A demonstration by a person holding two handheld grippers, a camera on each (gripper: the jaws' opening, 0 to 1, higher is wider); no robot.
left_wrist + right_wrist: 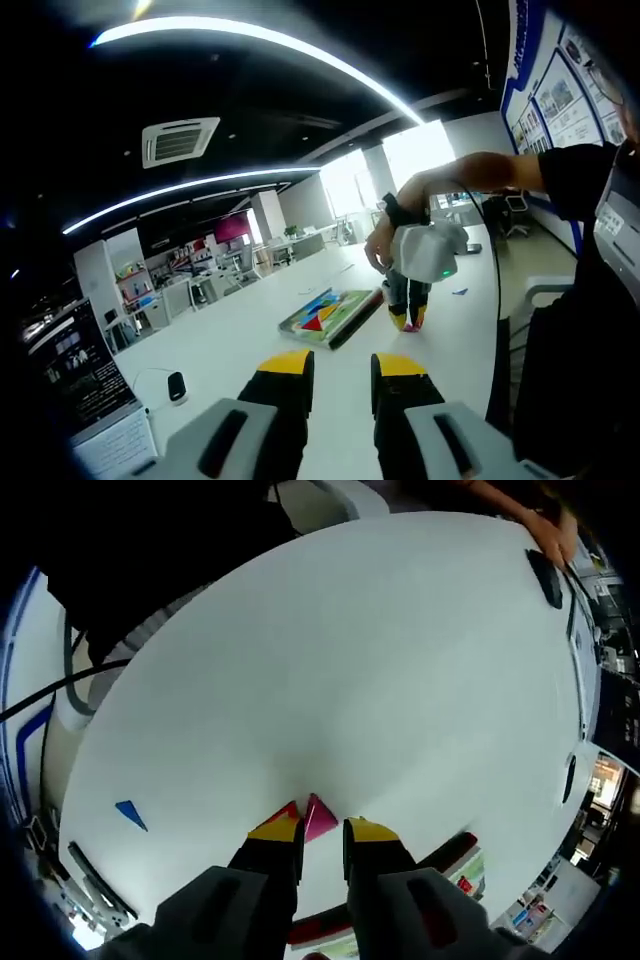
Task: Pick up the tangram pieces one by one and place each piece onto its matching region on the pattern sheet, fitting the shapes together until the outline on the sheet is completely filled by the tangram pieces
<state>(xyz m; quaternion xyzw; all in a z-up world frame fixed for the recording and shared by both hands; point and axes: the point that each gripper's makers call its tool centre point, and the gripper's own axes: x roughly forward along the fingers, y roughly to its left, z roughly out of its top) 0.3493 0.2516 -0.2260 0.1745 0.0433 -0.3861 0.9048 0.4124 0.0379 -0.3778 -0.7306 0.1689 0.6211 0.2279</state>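
Pink piece (pixel 320 818) before right gripper (pixel 322 842)

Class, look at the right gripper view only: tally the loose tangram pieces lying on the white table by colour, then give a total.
Blue triangle: 1
Pink piece: 1
Red piece: 1
Total: 3

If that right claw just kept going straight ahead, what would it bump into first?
Probably the pink tangram piece, lying on the white table just past the right claw; depth is hard to judge.
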